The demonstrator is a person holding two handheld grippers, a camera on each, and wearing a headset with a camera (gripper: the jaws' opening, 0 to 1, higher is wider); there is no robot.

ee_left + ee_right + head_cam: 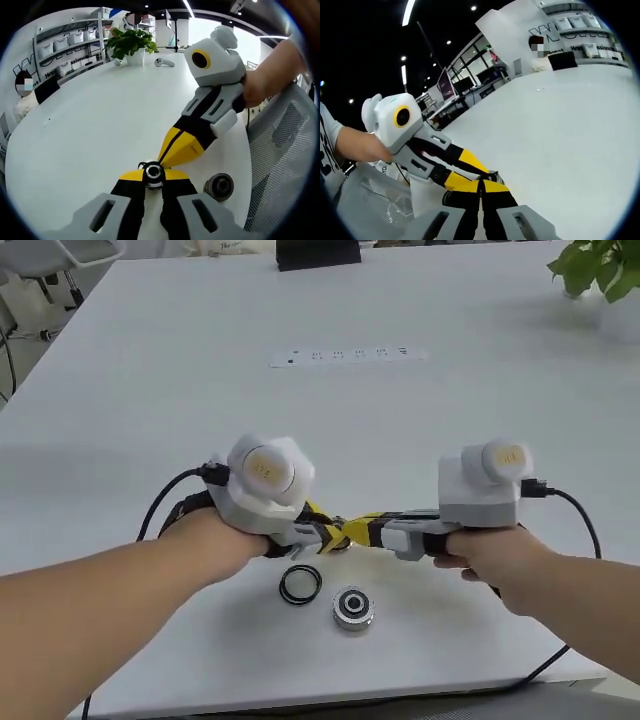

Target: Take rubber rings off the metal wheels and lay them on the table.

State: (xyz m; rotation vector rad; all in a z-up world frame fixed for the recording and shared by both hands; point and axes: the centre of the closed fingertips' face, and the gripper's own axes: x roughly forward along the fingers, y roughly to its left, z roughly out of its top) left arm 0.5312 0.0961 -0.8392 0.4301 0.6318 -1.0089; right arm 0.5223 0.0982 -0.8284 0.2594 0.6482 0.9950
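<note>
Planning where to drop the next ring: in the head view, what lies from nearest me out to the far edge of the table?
Loose metal wheel → rubber rings → left hand-held gripper and right hand-held gripper, tips meeting at a held wheel → power strip → dark object at the far edge.

— What is seen of the room?
— A long white matte table (150, 390) is lit by bright ceiling strip lights (409, 12). A flat white power strip (347, 356) is laid on it, and a green leafy potted plant (129, 42) is placed at a far corner.
— And around it?
— Grey metal shelving stocked with white bins (65, 47) is lined along one wall. A grey mesh chair back (280, 135) is drawn up near the table edge.
</note>
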